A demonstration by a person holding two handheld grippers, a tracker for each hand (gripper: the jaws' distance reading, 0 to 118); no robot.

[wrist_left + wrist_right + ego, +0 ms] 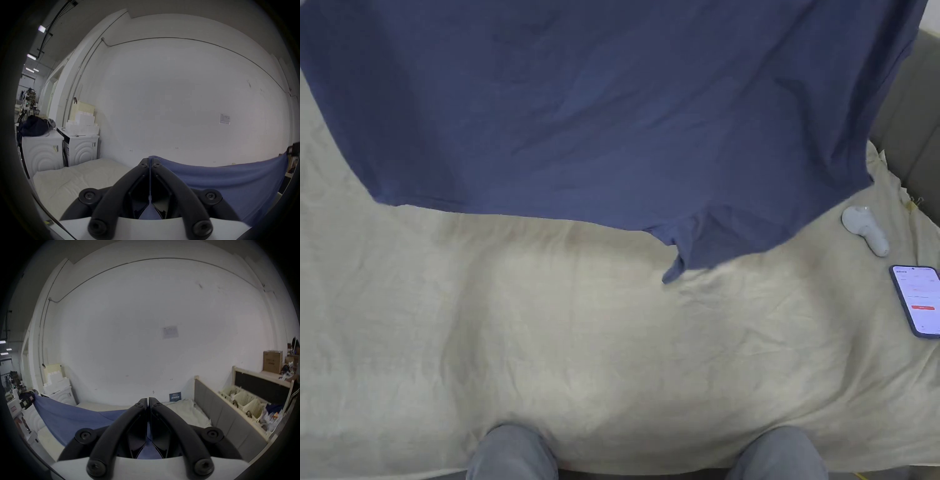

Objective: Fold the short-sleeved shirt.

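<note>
Blue short-sleeved shirt (600, 119) stretched in the air above beige bedsheet (550, 337) | left gripper (150, 160) clamped on its edge | right gripper (148, 400) clamped on opposite edge | phone (917, 300) on sheet, far right

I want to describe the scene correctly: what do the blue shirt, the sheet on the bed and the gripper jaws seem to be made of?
Blue shirt: thin matte knit, probably cotton jersey; it drapes in soft folds.
Sheet: beige woven cloth, perhaps linen or cotton; matte, finely creased.
Left gripper and right gripper: black matte jaws, likely hard plastic, with screw heads; both clamp the shirt.
</note>
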